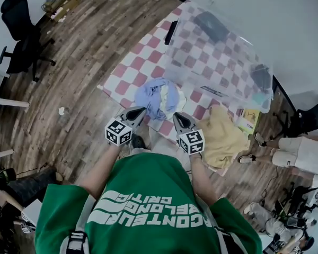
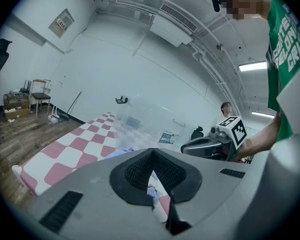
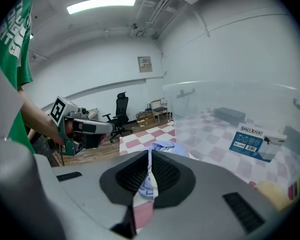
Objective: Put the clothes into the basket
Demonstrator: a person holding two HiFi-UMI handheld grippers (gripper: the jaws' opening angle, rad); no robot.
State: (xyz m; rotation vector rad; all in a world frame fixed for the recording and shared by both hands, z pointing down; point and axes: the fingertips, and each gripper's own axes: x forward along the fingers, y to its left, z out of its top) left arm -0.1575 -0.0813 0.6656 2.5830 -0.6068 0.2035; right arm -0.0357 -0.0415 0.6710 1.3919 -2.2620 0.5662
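Hovering beside blue clothes: left tongs, right tongs, closed, apparently empty.

**Surfaces round the two grippers**

Left gripper and right gripper: smooth matt grey plastic shells. The pads are black, finely ribbed and look rubbery.

Just ahead of both tips, blue clothes: soft, crumpled, matt cloth.

Beyond them, basket: clear glossy plastic, faintly hazy, with a paper label on its wall.

Beside the right gripper, yellow garment: soft matt cloth.

Beneath, checked mat: smooth, flat finish.

Out past the left gripper, floor: wood planks with a dull sheen.
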